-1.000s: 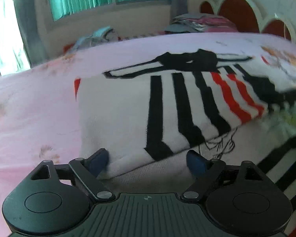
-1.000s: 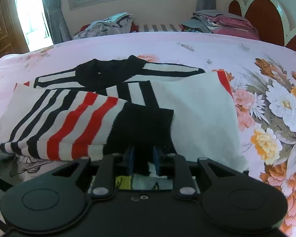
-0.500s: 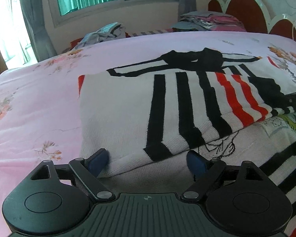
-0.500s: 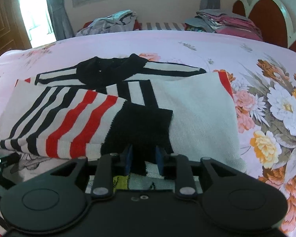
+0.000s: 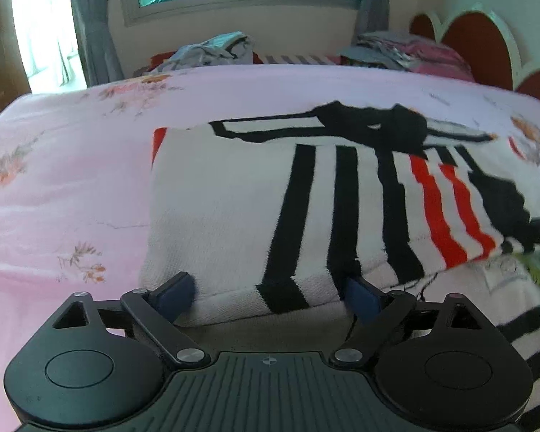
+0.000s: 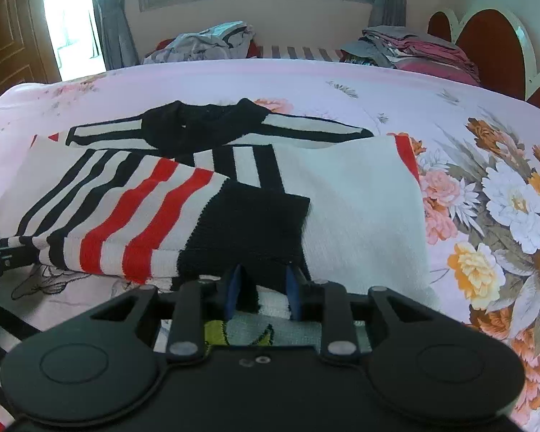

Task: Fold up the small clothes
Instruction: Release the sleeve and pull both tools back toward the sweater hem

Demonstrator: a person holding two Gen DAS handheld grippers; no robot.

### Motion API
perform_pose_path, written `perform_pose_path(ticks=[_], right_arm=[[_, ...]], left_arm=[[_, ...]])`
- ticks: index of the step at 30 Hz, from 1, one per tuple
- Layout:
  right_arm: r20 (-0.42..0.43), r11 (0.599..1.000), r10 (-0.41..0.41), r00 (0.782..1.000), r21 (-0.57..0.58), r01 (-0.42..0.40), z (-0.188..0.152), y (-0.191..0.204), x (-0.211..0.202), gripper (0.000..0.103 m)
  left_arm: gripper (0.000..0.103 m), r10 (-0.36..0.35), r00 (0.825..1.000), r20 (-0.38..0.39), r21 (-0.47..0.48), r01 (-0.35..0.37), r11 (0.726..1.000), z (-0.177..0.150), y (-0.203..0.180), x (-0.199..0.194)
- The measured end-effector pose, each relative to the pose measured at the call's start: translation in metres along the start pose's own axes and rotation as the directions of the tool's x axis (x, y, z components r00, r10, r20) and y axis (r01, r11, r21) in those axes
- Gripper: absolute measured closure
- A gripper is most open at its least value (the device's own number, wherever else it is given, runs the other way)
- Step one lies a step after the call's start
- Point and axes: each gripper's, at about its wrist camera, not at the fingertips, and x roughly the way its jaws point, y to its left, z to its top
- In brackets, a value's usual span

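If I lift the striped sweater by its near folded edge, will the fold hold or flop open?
The striped sweater looks like soft, thick knit lying in loose layers on the bed, so it would probably sag and unfold. It likely won't slip: the knit looks grippy. A two-point lift seems safer.

- The striped sweater [image 5: 255, 216] is cut off at the right edge of the left wrist view, where its far side blurs.
- Its near hem hides behind the right gripper [image 6: 262, 293] housing; the black cuff there looks loose between the opening jaws, though contact is hard to judge.
- A printed garment [image 6: 248, 334] beneath shows only slivers.
- The clothes pile [image 6: 414, 48] is too small to sort.
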Motion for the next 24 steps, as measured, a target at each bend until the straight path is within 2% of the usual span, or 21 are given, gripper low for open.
perform_pose_path(ticks=[2, 4, 5, 7, 9, 13, 17, 20, 24], right_arm=[[-0.014, 1.0, -0.005, 1.0, -0.011, 0.005, 0.001, 0.0, -0.001, 0.073], [-0.032, 1.0, 0.001, 0.999, -0.016, -0.002, 0.002, 0.001, -0.004, 0.06], [-0.029, 1.0, 0.016, 0.999, -0.022, -0.016, 0.001, 0.0, -0.008, 0.047], [0.003, 0.999, 0.029, 1.0, -0.034, -0.029, -0.002, 0.0, -0.019, 0.05], [0.028, 0.999, 0.033, 0.999, -0.018, -0.032, -0.005, -0.004, -0.033, 0.061], [0.092, 0.999, 0.051, 0.994, -0.002, -0.051, -0.021, -0.019, -0.077, 0.062], [0.087, 0.992, 0.085, 0.993, 0.082, -0.092, -0.053, -0.051, -0.113, 0.066], [0.067, 0.982, 0.092, 0.994, 0.157, -0.101, -0.081, -0.071, -0.132, 0.076], [0.044, 0.961, 0.146, 0.988, 0.232, -0.152, -0.121, -0.087, -0.151, 0.073]], left_arm=[[0.013, -0.005, 1.0, 0.004, -0.006, 0.005, 1.0, -0.002, 0.001, -0.003], [0.013, -0.005, 1.0, 0.004, -0.003, 0.005, 1.0, -0.002, 0.001, -0.005], [0.013, -0.002, 1.0, 0.003, 0.001, 0.002, 1.0, -0.003, 0.001, -0.006], [0.013, 0.008, 1.0, 0.004, 0.003, -0.008, 1.0, -0.003, 0.002, -0.01], [0.013, 0.018, 1.0, 0.013, -0.011, -0.018, 1.0, -0.004, 0.003, -0.02], [0.013, 0.026, 0.999, 0.035, -0.066, -0.024, 0.998, -0.019, 0.016, -0.049], [0.013, 0.004, 1.0, -0.002, -0.1, -0.005, 0.995, -0.057, 0.035, -0.075], [0.031, 0.034, 0.999, -0.034, -0.099, -0.037, 0.994, -0.088, 0.047, -0.095], [0.032, 0.001, 0.998, -0.056, -0.159, -0.01, 0.987, -0.124, 0.058, -0.122]])
